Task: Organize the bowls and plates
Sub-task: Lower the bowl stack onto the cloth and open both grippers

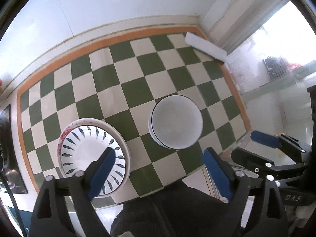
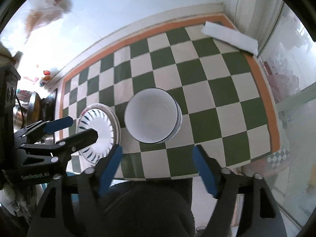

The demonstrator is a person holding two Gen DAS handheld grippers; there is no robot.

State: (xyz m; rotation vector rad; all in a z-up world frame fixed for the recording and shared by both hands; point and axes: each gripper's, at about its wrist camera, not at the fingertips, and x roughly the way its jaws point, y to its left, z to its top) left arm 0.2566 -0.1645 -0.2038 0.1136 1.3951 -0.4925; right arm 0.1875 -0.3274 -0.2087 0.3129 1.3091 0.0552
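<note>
Both claws, the left gripper (image 1: 160, 169) and right gripper (image 2: 158, 169), gaped wide, holding nothing. Beyond sat a leaf-patterned plate (image 1: 86, 154) on a floral plate (image 1: 68, 133), beside stacked white black-rimmed bowls (image 1: 175, 121).

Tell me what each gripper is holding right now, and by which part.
Nothing is held. The left gripper and right gripper are both open, above the plates and bowls.
</note>
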